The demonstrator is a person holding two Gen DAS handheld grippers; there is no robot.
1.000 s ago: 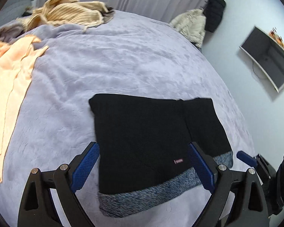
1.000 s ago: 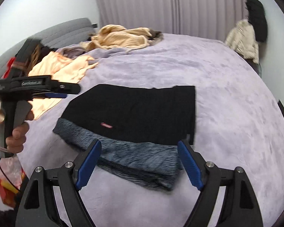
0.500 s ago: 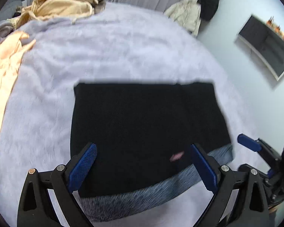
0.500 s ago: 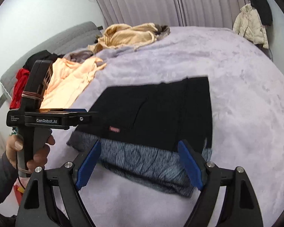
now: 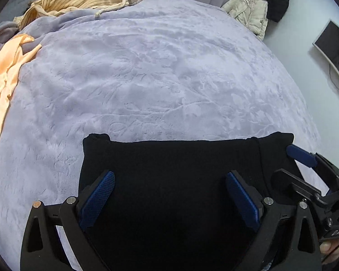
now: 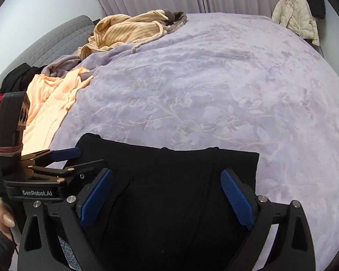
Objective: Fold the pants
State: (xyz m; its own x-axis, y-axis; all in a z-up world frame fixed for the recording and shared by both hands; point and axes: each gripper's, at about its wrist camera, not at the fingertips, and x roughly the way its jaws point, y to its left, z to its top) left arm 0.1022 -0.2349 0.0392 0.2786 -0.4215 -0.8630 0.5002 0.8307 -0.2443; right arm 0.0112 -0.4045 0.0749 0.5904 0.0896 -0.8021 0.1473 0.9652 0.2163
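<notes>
Pants (image 5: 176, 180), black and folded flat, lie at the near edge of the lilac bed (image 5: 158, 67). Left gripper (image 5: 169, 198) and right gripper (image 6: 167, 194) hover over them, fingers apart.

My left gripper (image 5: 169, 194): moving in low over the black pants (image 5: 169, 169).
My right gripper (image 6: 166, 192): closing in likewise.
Grey waistband: dropping almost out of view.
</notes>
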